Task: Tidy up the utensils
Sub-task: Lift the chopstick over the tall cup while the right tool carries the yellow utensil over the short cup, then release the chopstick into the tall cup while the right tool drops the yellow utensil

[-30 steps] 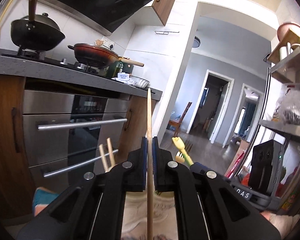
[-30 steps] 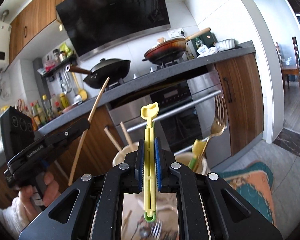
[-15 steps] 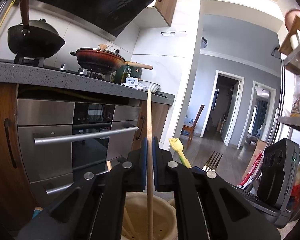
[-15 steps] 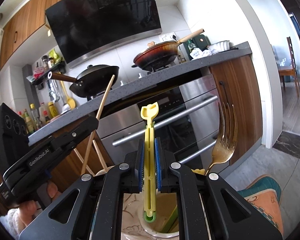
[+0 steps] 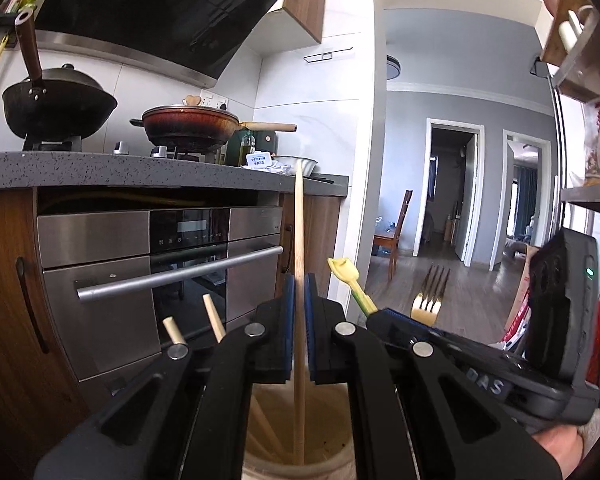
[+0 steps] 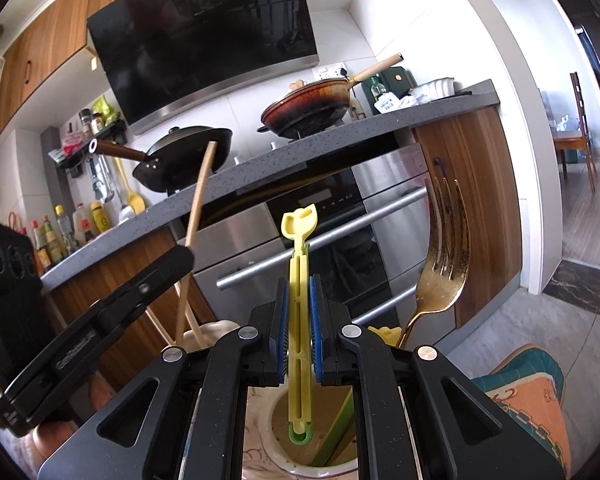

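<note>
My left gripper (image 5: 299, 292) is shut on a long wooden chopstick (image 5: 299, 220) that stands upright, its lower end inside a cream holder cup (image 5: 260, 460) below the jaws. Two more chopstick ends (image 5: 216, 318) stick up at the left. My right gripper (image 6: 299, 300) holds a yellow plastic utensil (image 6: 299, 264) upright, its green lower tip inside a second cream cup (image 6: 276, 412); the pads look slightly parted beside it. A gold fork (image 6: 444, 248) stands in that cup, tines up. The left gripper (image 6: 100, 312) with its chopstick (image 6: 198, 208) shows at the left of the right wrist view.
Behind stands a grey counter (image 5: 100, 168) with a black wok (image 5: 56, 102) and a red pan (image 5: 188, 126), a steel oven (image 5: 160, 272) under it. A shelf rack (image 5: 580, 80) is at the right. A patterned mat (image 6: 532, 392) lies on the floor.
Both grippers have moved lower over the cups. The chopstick's end now reaches deep into its cup, and the yellow utensil's tip sits inside the other cup. The right pads look a little looser.
</note>
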The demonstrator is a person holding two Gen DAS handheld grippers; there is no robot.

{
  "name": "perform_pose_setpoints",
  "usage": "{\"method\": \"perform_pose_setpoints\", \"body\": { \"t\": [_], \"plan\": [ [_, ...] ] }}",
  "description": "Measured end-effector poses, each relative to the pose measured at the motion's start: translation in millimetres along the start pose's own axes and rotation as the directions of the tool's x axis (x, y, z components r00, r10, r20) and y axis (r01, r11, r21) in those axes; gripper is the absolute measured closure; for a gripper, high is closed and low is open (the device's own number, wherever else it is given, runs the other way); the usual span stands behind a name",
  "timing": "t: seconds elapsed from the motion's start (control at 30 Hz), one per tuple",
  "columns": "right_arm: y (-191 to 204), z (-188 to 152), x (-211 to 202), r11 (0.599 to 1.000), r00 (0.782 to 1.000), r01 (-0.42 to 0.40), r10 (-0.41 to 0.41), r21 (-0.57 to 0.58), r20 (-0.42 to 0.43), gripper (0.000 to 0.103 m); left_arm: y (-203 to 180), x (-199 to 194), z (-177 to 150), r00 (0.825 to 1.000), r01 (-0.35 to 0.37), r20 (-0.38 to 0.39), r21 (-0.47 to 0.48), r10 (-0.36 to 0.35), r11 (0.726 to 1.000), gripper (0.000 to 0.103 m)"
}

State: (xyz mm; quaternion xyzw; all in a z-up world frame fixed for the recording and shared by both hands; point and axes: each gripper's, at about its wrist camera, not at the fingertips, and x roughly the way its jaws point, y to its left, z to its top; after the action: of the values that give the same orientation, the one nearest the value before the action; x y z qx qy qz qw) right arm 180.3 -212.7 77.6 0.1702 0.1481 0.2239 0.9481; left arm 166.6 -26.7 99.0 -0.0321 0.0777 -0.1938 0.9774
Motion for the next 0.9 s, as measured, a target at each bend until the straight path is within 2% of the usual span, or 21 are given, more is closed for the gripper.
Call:
{"method": "perform_pose_setpoints", "body": {
  "t": [0.13, 0.37, 0.6, 0.9],
  "plan": [
    [4.5, -5.2, 9.2, 1.0, 1.0, 0.016, -0.016, -0.018, -0.006, 0.092, 0.9, -11.8, -4.6, 1.0, 0.006, -0.014, 0.021, -0.006, 1.0, 0.098],
    [18.6, -20.6, 13.1, 0.983, 0.994, 0.104, -0.1, -0.154, 0.034, 0.092, 7.3, -15.5, -13.4, 0.998, 0.021, -0.055, -0.007, -0.021, 1.0, 0.098],
    [20.3, -29.6, 7.8, 0.973, 0.993, 0.116, -0.114, -0.199, 0.023, 0.092, 6.0, -16.3, -15.8, 0.998, 0.03, -0.057, -0.01, -0.031, 1.0, 0.098],
    [17.2, -35.0, -10.2, 0.975, 0.994, 0.109, -0.11, -0.192, 0.006, 0.092, 7.9, -14.9, -19.5, 0.996, 0.028, -0.086, -0.019, -0.029, 0.999, 0.098]
  ]
}}
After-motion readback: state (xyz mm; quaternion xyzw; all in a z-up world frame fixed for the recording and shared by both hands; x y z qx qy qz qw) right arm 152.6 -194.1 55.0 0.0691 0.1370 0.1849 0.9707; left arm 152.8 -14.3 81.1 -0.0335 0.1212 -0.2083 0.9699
